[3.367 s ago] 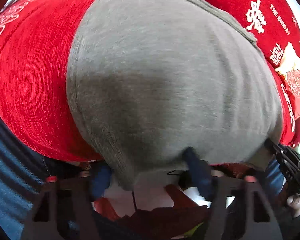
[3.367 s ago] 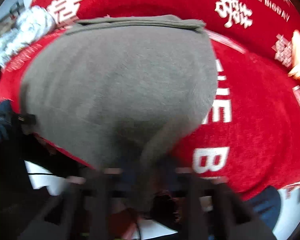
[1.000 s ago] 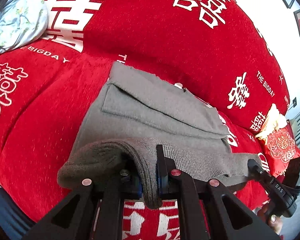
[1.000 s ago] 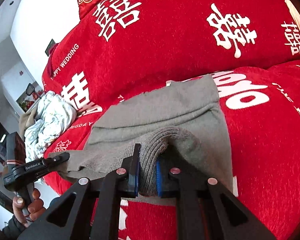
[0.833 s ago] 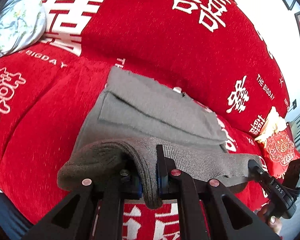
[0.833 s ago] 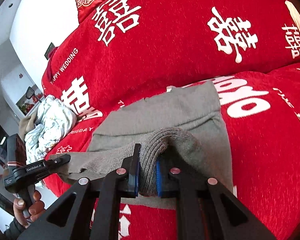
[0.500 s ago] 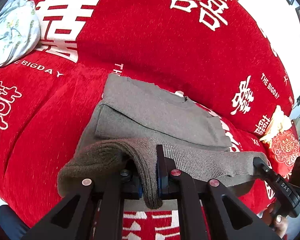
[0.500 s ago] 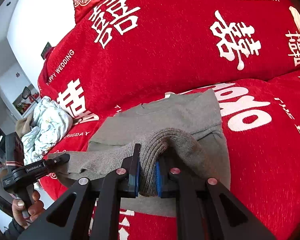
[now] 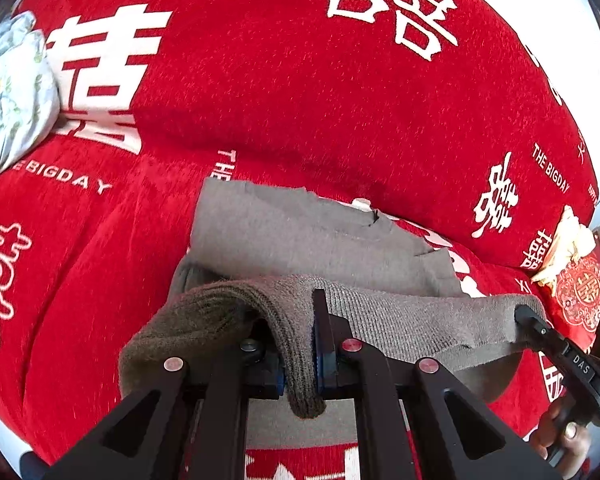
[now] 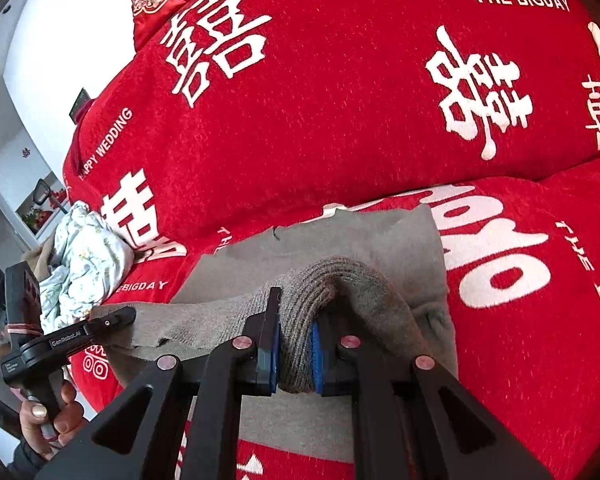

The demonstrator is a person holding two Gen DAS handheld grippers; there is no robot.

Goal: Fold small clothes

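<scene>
Left wrist view, grip: the left gripper [image 9: 300, 344] is closed tight on the ribbed hem of the grey sweater [image 9: 300, 240], a thick fold of knit pinched between its blue pads.
Left wrist view, garment: the far part of the sweater lies flat on the red sofa cover [image 9: 300, 100], while the near hem is lifted and stretched across to the right gripper [image 9: 528, 314], which pinches the other corner.
Left wrist view, surroundings: a floral cloth bundle [image 9: 8, 92] sits well apart at the far left, a red embroidered cushion [image 9: 580, 292] at the far right.
Right wrist view, grip: the right gripper [image 10: 294, 344] is clamped on a bunched fold of the hem.
Right wrist view, other tool: the left gripper [image 10: 116, 316] holds the opposite hem corner, the person's left hand [image 10: 48, 412] on its handle.
Right wrist view, garment: the sweater [image 10: 340, 240] has its sides apparently already turned in, leaving a narrow panel.
Progress: seemingly past halfway; the lifted hem is not yet laid over the far half.
Left to do: carry the hem forward, set it down squarely, release.
</scene>
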